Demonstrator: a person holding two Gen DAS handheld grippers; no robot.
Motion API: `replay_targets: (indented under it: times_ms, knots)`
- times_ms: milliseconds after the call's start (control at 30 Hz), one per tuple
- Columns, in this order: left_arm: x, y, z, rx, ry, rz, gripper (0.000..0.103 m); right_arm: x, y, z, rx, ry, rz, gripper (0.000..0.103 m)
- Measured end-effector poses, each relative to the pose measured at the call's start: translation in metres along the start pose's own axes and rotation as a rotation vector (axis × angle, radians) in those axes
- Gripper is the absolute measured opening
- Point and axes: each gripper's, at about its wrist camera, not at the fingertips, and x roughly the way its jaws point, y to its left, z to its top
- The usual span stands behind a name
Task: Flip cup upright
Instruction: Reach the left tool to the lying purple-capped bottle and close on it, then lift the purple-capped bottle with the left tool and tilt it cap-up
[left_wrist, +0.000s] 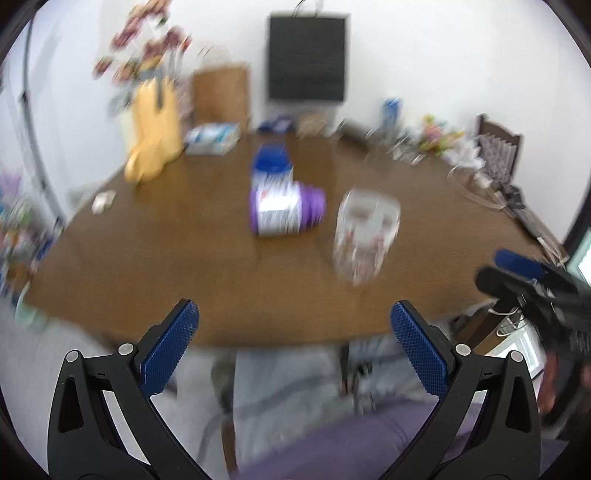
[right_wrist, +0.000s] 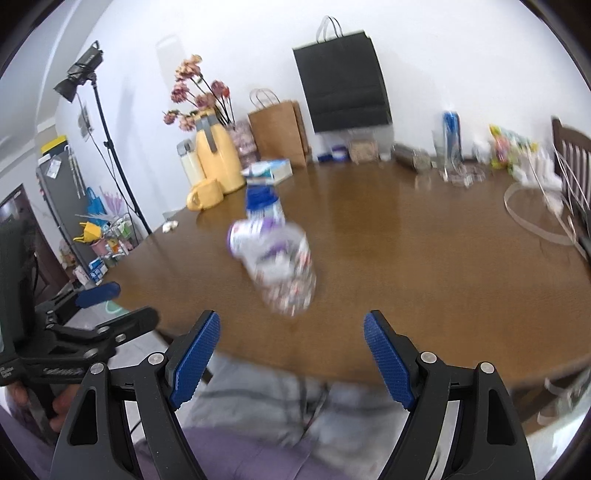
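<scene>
A clear cup with a red and white pattern (left_wrist: 364, 236) rests on the brown table (left_wrist: 166, 266), right of centre; motion blur hides how it lies. In the right wrist view the cup (right_wrist: 286, 275) looks tilted, just in front of a purple-lidded jar. My left gripper (left_wrist: 295, 332) is open and holds nothing, back at the table's near edge and well short of the cup. My right gripper (right_wrist: 291, 354) is also open with nothing in it, near the table edge, with the cup ahead between its fingers' lines. Each gripper shows in the other's view: right gripper (left_wrist: 496, 269), left gripper (right_wrist: 122, 306).
A purple-lidded jar (left_wrist: 286, 212) lies on its side left of the cup, with a blue-lidded jar (left_wrist: 271, 162) behind it. A yellow flask (right_wrist: 216, 158) and a yellow mug (right_wrist: 205, 195) stand at the back left. Paper bags and clutter line the far edge. A chair (right_wrist: 572, 166) stands at the right.
</scene>
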Motion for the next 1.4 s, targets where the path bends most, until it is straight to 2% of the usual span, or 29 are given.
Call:
replay_targets:
  times_ms: [100,167,200,300,400,500,567,600,633,700,767,867,1033,1133,1267,1400]
  knots:
    - [0.018,0.007,0.016,0.196,-0.078,0.035,0.103,0.022,-0.019,0.04,0.04,-0.026,0.048,0.084]
    - [0.04,0.02,0.031,0.263,-0.077,0.044,0.103,0.045,-0.03,0.066,0.039,-0.005,0.068,0.084]
    - [0.052,0.029,0.039,0.263,-0.058,0.016,0.103,0.056,-0.032,0.075,0.024,0.019,0.071,0.084]
    - [0.089,0.045,0.059,0.288,0.038,-0.141,0.103,0.099,-0.037,0.102,-0.018,0.124,0.087,0.084]
    - [0.117,0.041,0.073,0.364,0.072,-0.182,0.101,0.136,-0.035,0.114,-0.056,0.211,0.137,0.084]
    - [0.143,0.027,0.08,0.446,0.104,-0.251,0.099,0.159,-0.033,0.118,-0.084,0.255,0.14,0.084]
    - [0.166,0.02,0.083,0.473,0.158,-0.29,0.078,0.174,-0.039,0.12,-0.077,0.284,0.15,0.084]
    - [0.177,0.017,0.084,0.48,0.184,-0.291,0.073,0.18,-0.044,0.122,-0.069,0.294,0.153,0.084]
    - [0.181,0.015,0.085,0.492,0.159,-0.265,0.069,0.186,-0.051,0.122,-0.056,0.306,0.16,0.084]
    - [0.189,0.009,0.085,0.529,0.16,-0.253,0.067,0.195,-0.064,0.123,-0.034,0.33,0.162,0.084]
    - [0.196,0.003,0.086,0.555,0.186,-0.28,0.063,0.202,-0.077,0.123,-0.011,0.342,0.163,0.084]
    - [0.204,-0.007,0.088,0.597,0.238,-0.279,0.062,0.212,-0.091,0.123,0.025,0.365,0.183,0.084]
    - [0.225,-0.025,0.079,0.733,0.311,-0.216,0.062,0.222,-0.1,0.121,0.04,0.373,0.209,0.084]
    - [0.23,-0.028,0.084,0.692,0.341,-0.23,0.06,0.224,-0.107,0.119,0.056,0.368,0.228,0.084]
    - [0.227,-0.033,0.1,0.625,0.333,-0.239,0.059,0.224,-0.122,0.125,0.093,0.338,0.258,0.084]
    - [0.229,-0.037,0.132,0.527,0.306,-0.207,0.058,0.215,-0.139,0.134,0.153,0.273,0.354,0.084]
